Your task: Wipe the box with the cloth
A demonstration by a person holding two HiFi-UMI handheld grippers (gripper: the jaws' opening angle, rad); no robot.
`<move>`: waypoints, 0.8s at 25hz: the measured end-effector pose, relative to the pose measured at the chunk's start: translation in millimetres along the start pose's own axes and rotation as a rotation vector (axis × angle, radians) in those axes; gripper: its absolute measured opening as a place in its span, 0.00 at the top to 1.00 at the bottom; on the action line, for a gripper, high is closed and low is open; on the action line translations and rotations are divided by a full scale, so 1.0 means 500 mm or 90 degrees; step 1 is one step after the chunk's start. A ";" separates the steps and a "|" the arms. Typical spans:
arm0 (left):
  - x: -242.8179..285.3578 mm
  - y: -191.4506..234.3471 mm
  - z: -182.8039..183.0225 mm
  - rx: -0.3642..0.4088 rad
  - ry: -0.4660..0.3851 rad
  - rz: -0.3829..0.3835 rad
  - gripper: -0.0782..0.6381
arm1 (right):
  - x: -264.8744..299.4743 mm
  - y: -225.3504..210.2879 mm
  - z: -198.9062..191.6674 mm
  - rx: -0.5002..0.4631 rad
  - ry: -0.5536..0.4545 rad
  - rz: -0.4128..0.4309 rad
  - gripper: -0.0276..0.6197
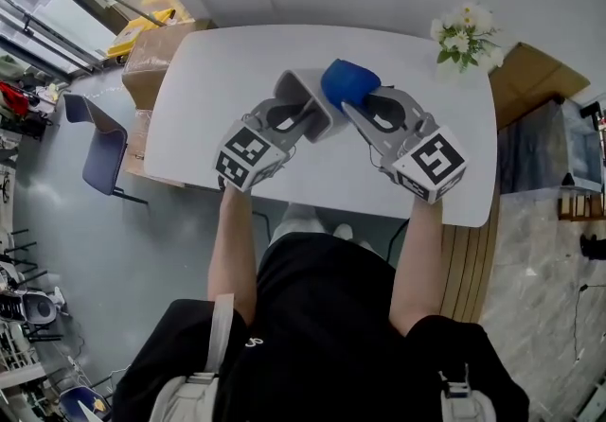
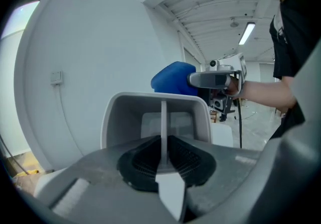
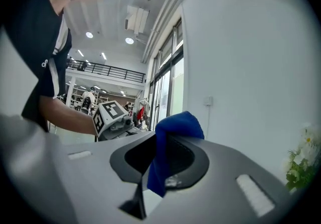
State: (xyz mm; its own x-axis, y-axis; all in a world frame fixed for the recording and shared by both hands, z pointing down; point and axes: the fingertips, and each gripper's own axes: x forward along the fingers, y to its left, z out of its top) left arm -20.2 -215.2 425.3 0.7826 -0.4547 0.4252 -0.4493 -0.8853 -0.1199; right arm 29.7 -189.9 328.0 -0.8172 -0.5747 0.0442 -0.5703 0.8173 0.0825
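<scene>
Head view — soft cloth (image 1: pixel 348 81), rigid box (image 1: pixel 295 86)

White table (image 1: pixel 208 117) with rounded corners, standing on a grey floor (image 1: pixel 85 250). Flowers (image 1: pixel 464 35) sit at its 1 o'clock corner, right at the edge: white blooms, green leaves. Box (image 1: pixel 295 89) over the table's centre; touching the top or not, can't tell.

box (image 1: pixel 295 89) in left claw (image 1: pixel 308 115), cloth (image 1: pixel 348 81) in right claw (image 1: pixel 352 101) beside it; table (image 1: pixel 218 70) beneath both
</scene>
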 end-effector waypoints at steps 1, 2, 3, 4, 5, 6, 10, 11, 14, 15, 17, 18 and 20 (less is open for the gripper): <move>0.001 -0.005 0.007 -0.006 -0.008 -0.006 0.82 | 0.000 0.009 0.001 -0.002 0.001 0.014 0.88; 0.002 -0.009 0.013 -0.013 -0.018 -0.013 0.82 | 0.000 0.017 0.003 -0.003 0.000 0.026 0.88; 0.002 -0.013 0.017 -0.019 -0.028 -0.020 0.82 | 0.000 0.025 0.006 -0.003 -0.001 0.036 0.88; 0.002 -0.016 0.019 -0.022 -0.036 -0.029 0.82 | 0.000 0.032 0.008 -0.004 -0.002 0.044 0.88; 0.001 -0.019 0.020 -0.023 -0.041 -0.038 0.82 | -0.001 0.039 0.009 -0.005 0.001 0.050 0.88; 0.001 -0.022 0.021 -0.023 -0.043 -0.046 0.82 | -0.003 0.044 0.009 -0.008 0.009 0.054 0.88; 0.008 -0.039 0.027 -0.010 -0.048 -0.077 0.82 | -0.015 0.057 0.010 -0.017 0.037 0.064 0.88; 0.010 -0.043 0.030 -0.007 -0.051 -0.085 0.82 | -0.017 0.060 0.013 -0.019 0.038 0.068 0.88; 0.010 -0.056 0.031 -0.001 -0.062 -0.110 0.82 | -0.020 0.073 0.017 -0.025 0.042 0.080 0.88; 0.009 -0.059 0.032 0.002 -0.065 -0.117 0.82 | -0.020 0.075 0.019 -0.028 0.044 0.081 0.88; 0.009 -0.068 0.035 0.015 -0.065 -0.131 0.82 | -0.020 0.077 0.022 -0.036 0.047 0.085 0.88; 0.009 -0.075 0.036 0.025 -0.062 -0.141 0.82 | -0.021 0.077 0.024 -0.040 0.049 0.087 0.88; 0.006 -0.091 0.034 0.046 -0.053 -0.166 0.82 | -0.020 0.081 0.027 -0.044 0.053 0.091 0.88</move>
State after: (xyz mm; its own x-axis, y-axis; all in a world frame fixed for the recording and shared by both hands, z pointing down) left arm 9.6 -178.0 416.9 0.9020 -0.2142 0.3749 -0.1981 -0.9768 -0.0813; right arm 13.6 -150.7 317.4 -0.8781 -0.4567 0.1428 -0.4394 0.8877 0.1375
